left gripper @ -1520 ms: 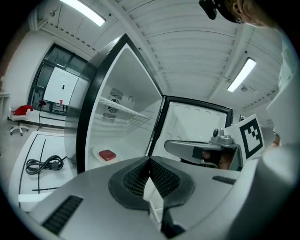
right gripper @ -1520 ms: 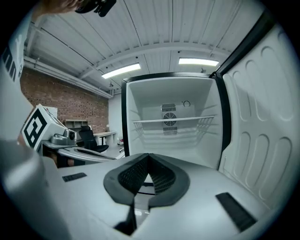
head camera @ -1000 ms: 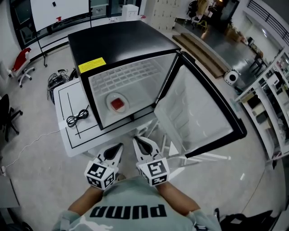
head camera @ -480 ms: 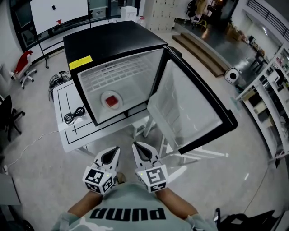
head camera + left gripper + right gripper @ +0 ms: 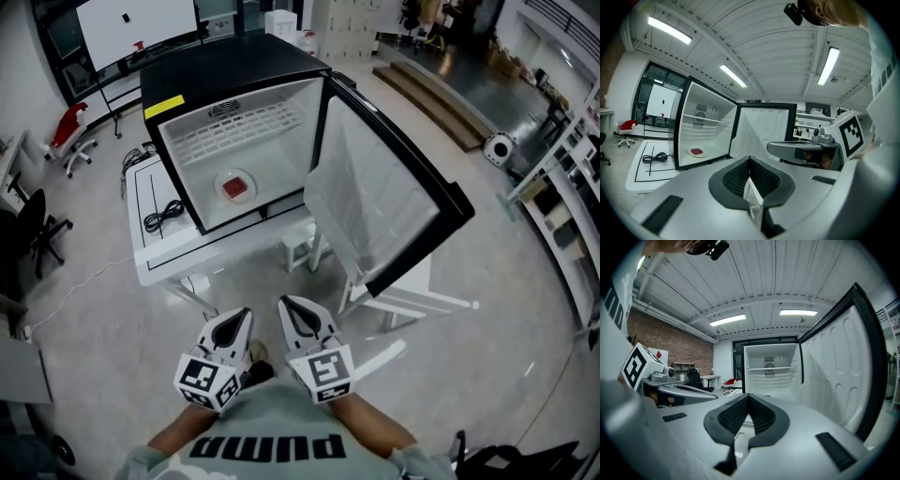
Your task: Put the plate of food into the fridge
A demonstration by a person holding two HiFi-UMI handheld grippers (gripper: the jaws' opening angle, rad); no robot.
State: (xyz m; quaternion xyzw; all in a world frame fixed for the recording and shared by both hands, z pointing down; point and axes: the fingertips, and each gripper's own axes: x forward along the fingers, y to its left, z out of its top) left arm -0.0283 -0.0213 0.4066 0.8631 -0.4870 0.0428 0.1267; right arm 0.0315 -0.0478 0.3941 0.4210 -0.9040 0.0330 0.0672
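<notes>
A black fridge [image 5: 225, 75] stands with its door [image 5: 384, 187] swung wide open to the right. On its white floor sits the white plate with red food [image 5: 235, 187], which the left gripper view shows as the plate [image 5: 697, 152] under the wire shelf. Both grippers are held close to the person's chest, well short of the fridge. The left gripper [image 5: 239, 317] is shut and holds nothing. The right gripper [image 5: 292, 307] is also shut and empty, side by side with the left. In the right gripper view the jaws hide the fridge floor, so no plate shows there.
The fridge rests on a white table [image 5: 150, 262] with a coiled black cable [image 5: 161, 217] at its left. A white stool [image 5: 302, 246] stands under the door. A red chair [image 5: 67, 131] is at far left, shelving [image 5: 572, 187] at right.
The fridge and table have drawn further off in the head view, as the person has backed away. Both grippers stay shut near the chest.
</notes>
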